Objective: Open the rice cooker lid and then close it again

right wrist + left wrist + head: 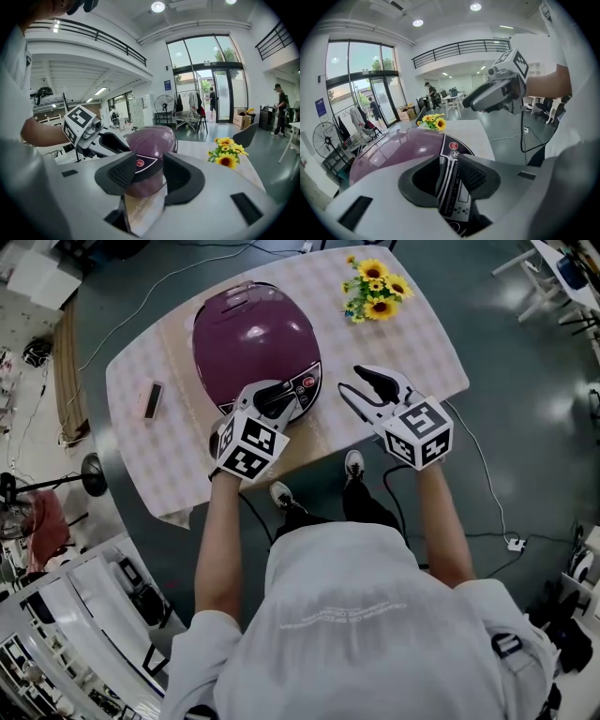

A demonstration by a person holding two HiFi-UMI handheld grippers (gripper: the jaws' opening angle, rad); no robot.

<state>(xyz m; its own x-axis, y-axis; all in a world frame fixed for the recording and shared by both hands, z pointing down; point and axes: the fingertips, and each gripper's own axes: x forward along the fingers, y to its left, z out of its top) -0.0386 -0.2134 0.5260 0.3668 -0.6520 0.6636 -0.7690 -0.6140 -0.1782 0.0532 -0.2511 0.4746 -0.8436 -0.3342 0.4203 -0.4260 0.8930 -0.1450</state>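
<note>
Closed purple rice cooker [253,338], upright

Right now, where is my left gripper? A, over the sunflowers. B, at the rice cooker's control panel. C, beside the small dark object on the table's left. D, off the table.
B: the left gripper sits at the control panel on the front of the purple rice cooker, jaws apart.

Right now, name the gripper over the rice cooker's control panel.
The left gripper: its open jaws hang above the control panel; the right gripper is off beside the rice cooker.
</note>
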